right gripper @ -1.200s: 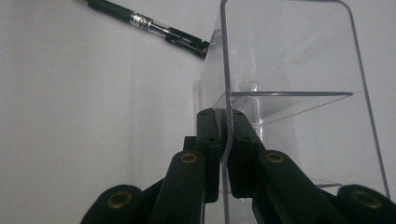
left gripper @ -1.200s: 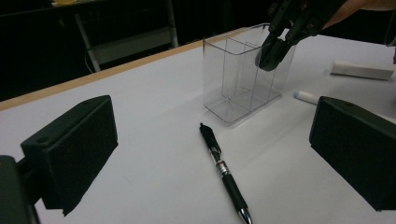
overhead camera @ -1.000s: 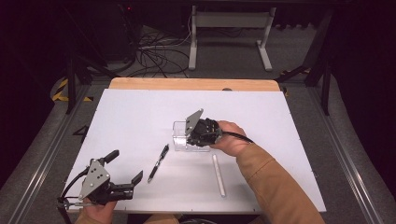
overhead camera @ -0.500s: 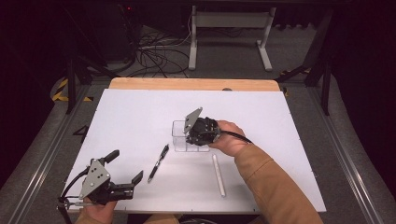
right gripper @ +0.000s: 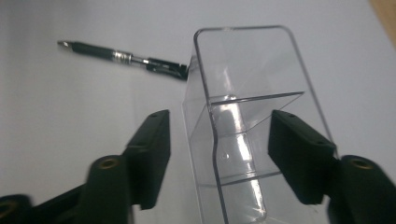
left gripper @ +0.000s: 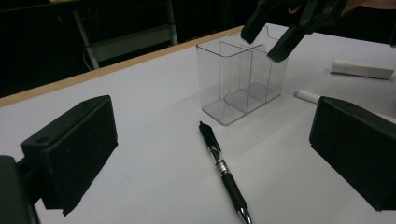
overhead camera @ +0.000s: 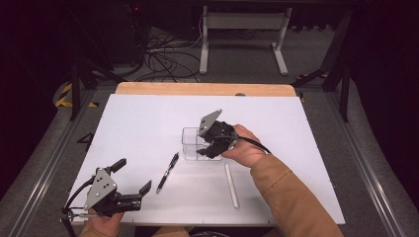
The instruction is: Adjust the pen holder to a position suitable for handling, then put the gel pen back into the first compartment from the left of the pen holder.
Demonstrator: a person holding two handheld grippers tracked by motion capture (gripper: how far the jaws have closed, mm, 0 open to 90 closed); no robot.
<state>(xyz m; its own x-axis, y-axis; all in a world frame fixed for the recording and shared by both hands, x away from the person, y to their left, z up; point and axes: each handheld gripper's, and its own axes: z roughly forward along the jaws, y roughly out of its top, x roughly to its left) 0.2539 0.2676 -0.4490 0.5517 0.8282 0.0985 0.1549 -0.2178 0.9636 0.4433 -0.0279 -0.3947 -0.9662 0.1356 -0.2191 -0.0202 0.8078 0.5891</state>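
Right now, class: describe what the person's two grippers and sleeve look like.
Both are black. The left gripper has blocky, flat-faced jaws, a grey three-cornered plate on top with small dark holes, and a thin black cable looping behind. The right gripper carries the same grey plate and a black cable. The right arm wears a tan sleeve.

white table [overhead camera: 148, 118] | clear organizer [overhead camera: 193, 144] upright | black pen [overhead camera: 167, 172] | white marker [overhead camera: 231, 185]

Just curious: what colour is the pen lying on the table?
Black with a silver band, pen, best in the left gripper view.
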